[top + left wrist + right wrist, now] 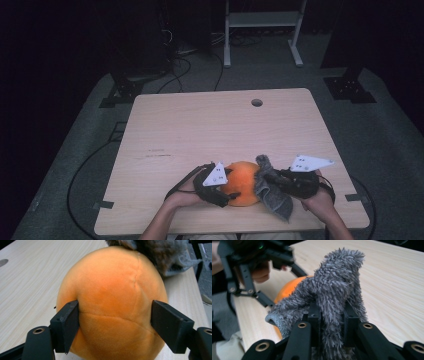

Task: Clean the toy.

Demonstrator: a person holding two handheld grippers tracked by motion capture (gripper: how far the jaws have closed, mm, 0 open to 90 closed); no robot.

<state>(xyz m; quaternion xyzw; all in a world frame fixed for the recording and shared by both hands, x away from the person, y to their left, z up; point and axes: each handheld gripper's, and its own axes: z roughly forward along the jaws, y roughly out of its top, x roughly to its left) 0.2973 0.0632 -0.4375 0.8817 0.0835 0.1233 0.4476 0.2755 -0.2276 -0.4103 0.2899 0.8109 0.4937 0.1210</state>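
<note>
Both forearms enter from 6 o'clock in the high view, bare, hands low near the counter's near edge. Left hand [186, 196] wraps the left gripper [231, 192], which points toward 3 o'clock; its fingers [65, 326] are spread wide and pressed against both flanks of the orange plush ball [243, 181]. Right hand [316, 200] carries the right gripper [265, 179], aimed toward 9 o'clock, facing the left one; its fingers [314, 317] are nearly together, pinching the grey fuzzy cloth [337, 295] between them. Grey plate sits on top of each gripper.
</note>
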